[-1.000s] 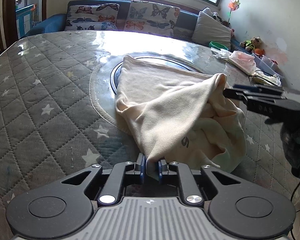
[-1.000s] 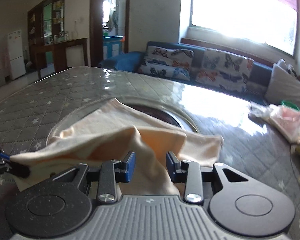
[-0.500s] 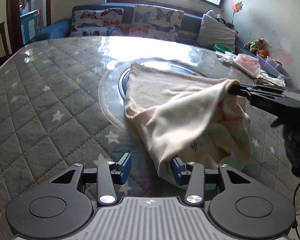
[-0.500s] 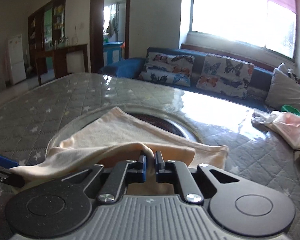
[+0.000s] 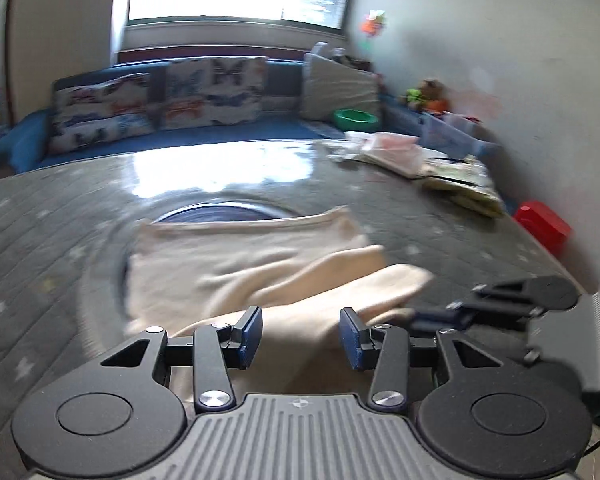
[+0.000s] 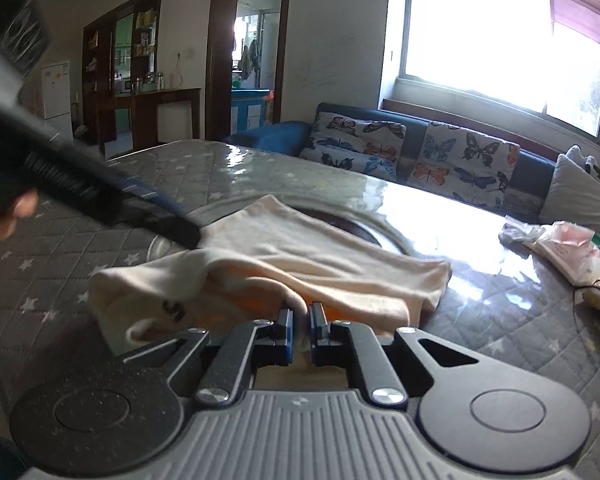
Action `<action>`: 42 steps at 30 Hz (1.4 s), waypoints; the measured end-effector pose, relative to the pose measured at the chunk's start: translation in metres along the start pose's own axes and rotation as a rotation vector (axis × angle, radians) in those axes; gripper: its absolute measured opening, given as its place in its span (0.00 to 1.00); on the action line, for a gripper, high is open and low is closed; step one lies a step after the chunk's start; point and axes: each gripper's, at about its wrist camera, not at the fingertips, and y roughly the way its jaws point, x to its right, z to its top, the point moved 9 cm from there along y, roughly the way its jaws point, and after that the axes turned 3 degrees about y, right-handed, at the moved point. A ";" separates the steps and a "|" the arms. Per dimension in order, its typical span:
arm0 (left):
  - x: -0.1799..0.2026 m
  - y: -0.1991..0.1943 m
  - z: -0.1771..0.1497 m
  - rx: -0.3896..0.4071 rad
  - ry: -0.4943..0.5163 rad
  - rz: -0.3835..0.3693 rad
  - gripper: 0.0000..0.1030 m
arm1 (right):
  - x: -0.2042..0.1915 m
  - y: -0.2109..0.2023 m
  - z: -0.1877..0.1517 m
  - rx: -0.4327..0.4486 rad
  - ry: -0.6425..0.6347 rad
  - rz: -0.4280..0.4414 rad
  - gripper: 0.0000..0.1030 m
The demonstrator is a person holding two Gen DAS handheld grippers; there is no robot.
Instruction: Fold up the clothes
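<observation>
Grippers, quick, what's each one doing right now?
Left gripper: open, nothing pinched; the cream garment lies past it.
Right gripper: closed on a fold of the cream garment.

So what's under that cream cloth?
The cloth lies on a starred grey quilt, partly over a dark round inset. How far the inset runs beneath is covered.

Daylit throughout, from a blown-out window (image 6: 504,44) behind the sofa (image 6: 416,156). Hard white glare on the glossy tabletop (image 6: 440,236) in both views. Smeared by motion in the left wrist view — cream garment (image 5: 236,268) and quilted cover soft, toys unreadable. Sharp in the right wrist view, apart from a blurred dark bar at left. Bowed by fisheye, dark at corners.
</observation>
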 end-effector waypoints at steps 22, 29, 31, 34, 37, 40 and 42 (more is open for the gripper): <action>0.024 0.043 0.004 -0.124 0.038 -0.211 0.45 | -0.001 -0.006 -0.009 0.089 -0.008 -0.035 0.07; 0.009 0.049 -0.004 -0.131 -0.003 -0.180 0.08 | 0.002 -0.002 -0.013 0.071 0.006 -0.048 0.07; 0.004 0.047 -0.001 -0.107 -0.003 -0.144 0.06 | 0.002 -0.002 -0.013 0.071 0.003 -0.051 0.07; -0.005 0.044 0.003 -0.081 -0.004 -0.087 0.05 | 0.004 -0.002 -0.013 0.069 0.007 -0.059 0.07; -0.010 0.040 0.006 -0.063 -0.007 -0.065 0.05 | 0.006 -0.002 -0.013 0.063 0.016 -0.065 0.07; 0.000 0.031 0.014 -0.026 0.026 -0.112 0.09 | 0.006 0.001 -0.015 0.056 0.021 -0.066 0.07; 0.017 0.027 0.019 -0.012 0.087 -0.166 0.16 | 0.005 0.001 -0.016 0.055 0.030 -0.063 0.07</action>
